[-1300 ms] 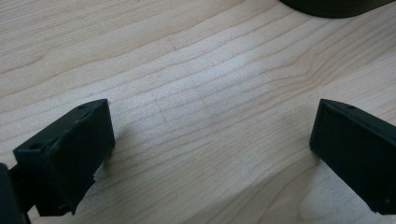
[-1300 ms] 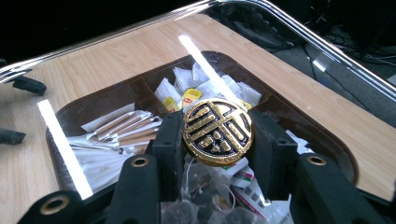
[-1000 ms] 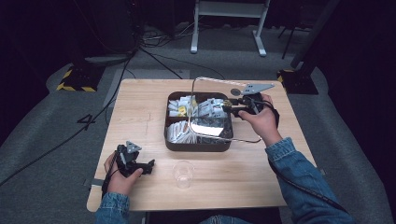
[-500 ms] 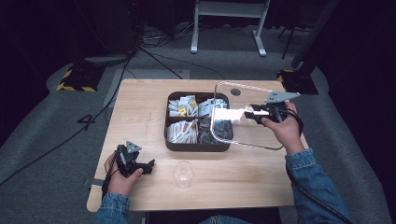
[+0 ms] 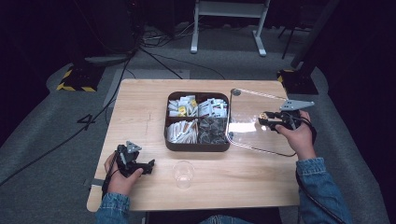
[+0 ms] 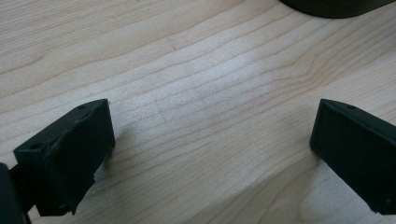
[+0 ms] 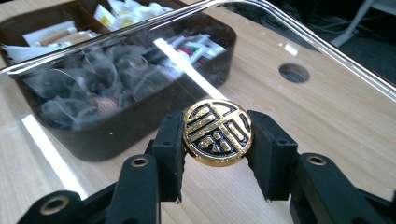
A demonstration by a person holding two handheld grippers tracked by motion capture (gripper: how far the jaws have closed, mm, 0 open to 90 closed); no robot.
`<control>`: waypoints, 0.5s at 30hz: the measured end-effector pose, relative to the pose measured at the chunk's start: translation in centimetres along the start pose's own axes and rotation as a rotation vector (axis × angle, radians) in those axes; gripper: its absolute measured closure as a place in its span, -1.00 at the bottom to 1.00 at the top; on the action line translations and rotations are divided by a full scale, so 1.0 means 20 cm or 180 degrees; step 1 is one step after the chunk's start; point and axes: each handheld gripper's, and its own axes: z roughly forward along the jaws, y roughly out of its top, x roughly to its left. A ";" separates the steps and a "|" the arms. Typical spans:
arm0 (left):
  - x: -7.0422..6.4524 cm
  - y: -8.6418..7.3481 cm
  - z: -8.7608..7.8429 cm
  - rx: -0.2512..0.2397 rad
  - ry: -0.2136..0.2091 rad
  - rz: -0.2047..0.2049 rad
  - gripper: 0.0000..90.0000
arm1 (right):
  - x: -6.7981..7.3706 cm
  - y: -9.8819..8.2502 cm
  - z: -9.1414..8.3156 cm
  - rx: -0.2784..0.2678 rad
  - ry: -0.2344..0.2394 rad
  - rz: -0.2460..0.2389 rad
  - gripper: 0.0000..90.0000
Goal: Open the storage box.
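With your right tongs (image 7: 217, 135) clenched on the gold knob (image 7: 217, 132), you're carrying the clear lid (image 5: 261, 123) off the box (image 5: 196, 142) to their left; set it down flat, left tongs (image 6: 210, 154) released.

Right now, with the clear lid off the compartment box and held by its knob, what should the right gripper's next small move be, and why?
Probably lower the clear lid flat onto the bare table beside the compartment box, then release. The right gripper clamps the gold knob, and the lid hangs tilted, right of the box, with open wood beneath it.
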 end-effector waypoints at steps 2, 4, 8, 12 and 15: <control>0.00 0.00 0.00 -0.0001 0.0000 -0.0001 -0.99 | -0.03 -0.04 -0.01 0.0016 -0.0029 0.0088 0.31; 0.00 0.00 0.00 -0.0003 -0.0005 0.0002 -0.99 | -0.04 -0.05 -0.02 0.0022 -0.0043 0.0109 0.31; 0.00 0.01 0.00 0.0006 -0.0005 0.0008 -1.00 | -0.10 -0.09 -0.04 0.0027 -0.0101 0.0206 0.31; 0.00 0.01 0.01 -0.0008 0.0001 0.0003 -1.00 | -0.15 -0.13 -0.06 0.0025 -0.0140 0.0284 0.31; 0.00 0.01 0.01 -0.0006 0.0001 0.0001 -1.00 | -0.16 -0.16 -0.06 0.0051 -0.0156 0.0321 0.31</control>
